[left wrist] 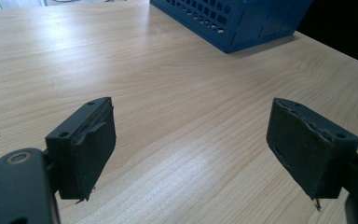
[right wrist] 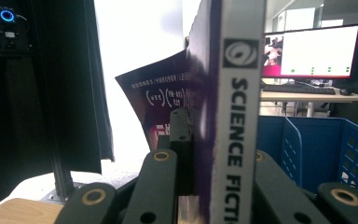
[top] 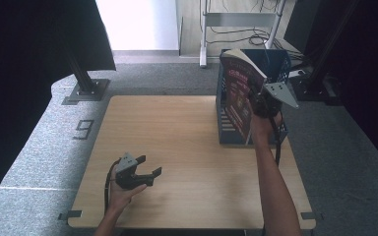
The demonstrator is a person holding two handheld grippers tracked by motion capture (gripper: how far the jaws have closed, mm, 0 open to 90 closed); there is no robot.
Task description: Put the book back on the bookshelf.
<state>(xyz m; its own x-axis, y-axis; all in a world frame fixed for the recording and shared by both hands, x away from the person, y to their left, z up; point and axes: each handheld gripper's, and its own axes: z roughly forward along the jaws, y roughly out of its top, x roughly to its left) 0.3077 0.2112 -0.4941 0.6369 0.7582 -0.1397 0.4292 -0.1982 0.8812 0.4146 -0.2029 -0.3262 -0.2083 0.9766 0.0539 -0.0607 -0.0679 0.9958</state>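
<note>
Item: paperback book [top: 238,93], upper right of the high view, raised over the blue crate [top: 278,64]. Right gripper [top: 262,105] clenched on its spine edge; left gripper [top: 145,173] released, idle. Light, apparently floppy covers; best gripped near the spine.

The book [top: 238,91] has a dark red cover with pale lettering and a white spine. The perforated crate [top: 276,64] is blue. The surface [top: 177,147] is light wood grain.

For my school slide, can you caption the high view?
Right gripper lifts a book at the blue crate; left gripper waits open.
</note>
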